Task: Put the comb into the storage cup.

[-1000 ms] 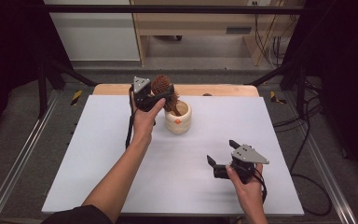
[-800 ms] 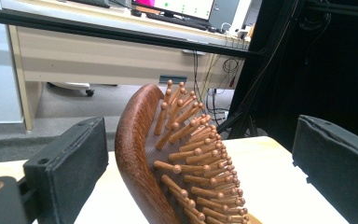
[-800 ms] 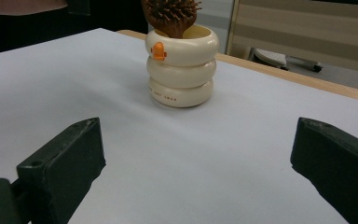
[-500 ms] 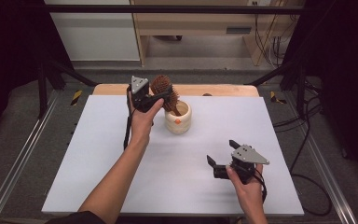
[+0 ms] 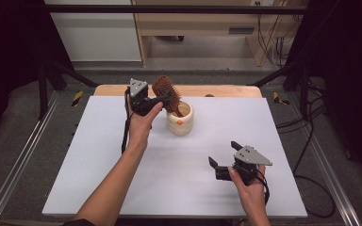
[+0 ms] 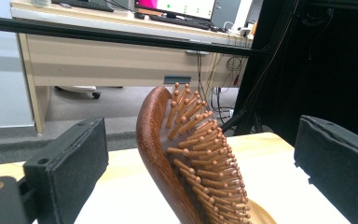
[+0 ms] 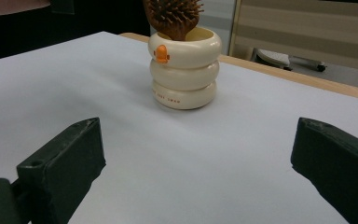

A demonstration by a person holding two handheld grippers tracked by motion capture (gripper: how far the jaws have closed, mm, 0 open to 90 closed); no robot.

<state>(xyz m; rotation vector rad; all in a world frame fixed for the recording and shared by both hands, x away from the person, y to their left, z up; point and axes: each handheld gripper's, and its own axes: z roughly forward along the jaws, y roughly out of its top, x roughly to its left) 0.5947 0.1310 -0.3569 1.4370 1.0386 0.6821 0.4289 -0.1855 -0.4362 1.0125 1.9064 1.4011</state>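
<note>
Jaws of left gripper (image 5: 162, 100) spread around hairbrush (image 5: 164, 90) in cup (image 5: 180, 118), right gripper (image 5: 224, 160) spread, low.

Hairbrush (image 6: 191, 158) handle sunk unseen inside the cream cup (image 5: 180, 120); small print unreadable.

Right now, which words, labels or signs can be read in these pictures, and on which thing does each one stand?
Cup: a small orange mark on the top ring and a line of tiny orange letters on the bottom ring, too blurred to read.
Hairbrush: no text.
Monitor on the far desk: too small to read.
</note>
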